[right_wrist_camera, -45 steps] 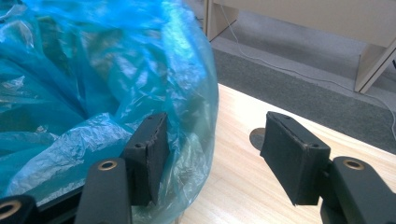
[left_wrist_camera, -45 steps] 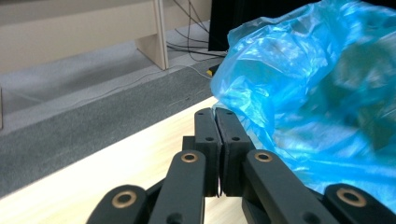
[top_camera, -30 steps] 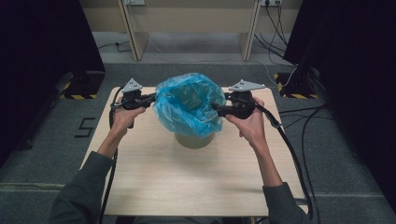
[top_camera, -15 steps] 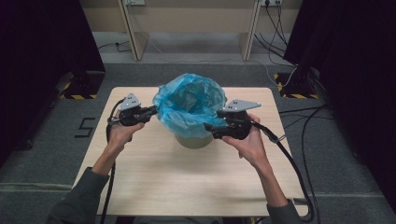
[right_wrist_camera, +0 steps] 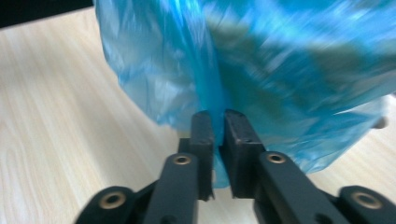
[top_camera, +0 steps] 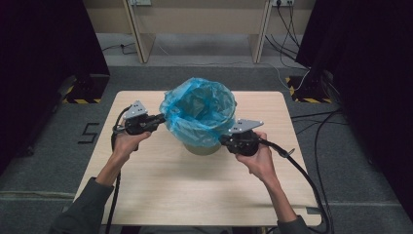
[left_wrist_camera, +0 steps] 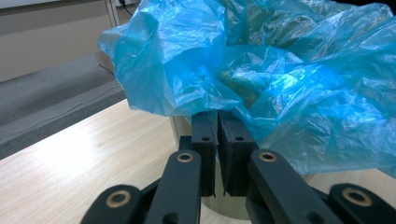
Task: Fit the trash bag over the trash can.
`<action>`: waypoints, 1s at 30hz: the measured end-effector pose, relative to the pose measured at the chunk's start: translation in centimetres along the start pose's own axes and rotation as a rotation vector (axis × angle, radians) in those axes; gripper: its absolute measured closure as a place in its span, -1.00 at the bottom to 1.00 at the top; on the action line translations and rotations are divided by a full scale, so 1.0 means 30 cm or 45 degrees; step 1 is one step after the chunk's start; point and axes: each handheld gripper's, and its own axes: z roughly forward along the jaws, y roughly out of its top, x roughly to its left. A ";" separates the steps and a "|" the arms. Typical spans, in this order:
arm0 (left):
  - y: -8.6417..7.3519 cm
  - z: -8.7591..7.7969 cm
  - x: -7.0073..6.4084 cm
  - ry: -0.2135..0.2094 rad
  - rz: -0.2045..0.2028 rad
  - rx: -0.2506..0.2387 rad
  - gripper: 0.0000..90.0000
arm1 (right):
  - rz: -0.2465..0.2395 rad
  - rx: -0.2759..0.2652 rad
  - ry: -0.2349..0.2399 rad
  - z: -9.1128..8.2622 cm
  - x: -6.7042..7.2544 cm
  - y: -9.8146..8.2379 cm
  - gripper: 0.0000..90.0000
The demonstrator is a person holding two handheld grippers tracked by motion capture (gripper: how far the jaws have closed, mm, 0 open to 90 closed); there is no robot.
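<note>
On the table (top_camera: 160, 190): one bin (top_camera: 204, 147) | one blue bag (top_camera: 199, 109) | two tools, left (top_camera: 157, 118), right (top_camera: 225, 140), both just clamped on bag

A single black mark (top_camera: 88, 132) shaped like the figure 5, or a letter S, lies on the grey floor at about nine o'clock from the table (top_camera: 160, 195), and no other writing, label or brand is legible.
</note>
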 end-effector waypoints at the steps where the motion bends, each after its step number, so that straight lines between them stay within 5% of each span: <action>1: -0.003 0.000 0.001 -0.001 0.002 0.000 0.89 | -0.007 0.013 0.011 0.013 0.003 -0.008 0.89; 8: -0.036 0.027 0.026 0.021 -0.012 0.033 0.89 | -0.048 0.112 0.018 0.098 0.014 -0.052 0.94; 11: -0.046 0.032 0.037 0.012 -0.034 0.052 0.83 | -0.017 0.128 0.010 0.117 0.001 -0.069 0.91; 18: -0.020 -0.056 0.034 -0.017 0.018 0.080 0.29 | 0.073 0.090 -0.031 0.048 -0.016 -0.077 0.20; 24: 0.005 -0.137 0.043 -0.053 0.000 0.046 0.04 | 0.116 -0.039 -0.046 -0.097 -0.015 -0.080 -0.05; 30: 0.075 -0.156 0.036 -0.033 0.001 -0.006 -0.02 | 0.215 -0.210 -0.180 -0.144 -0.031 -0.034 -0.10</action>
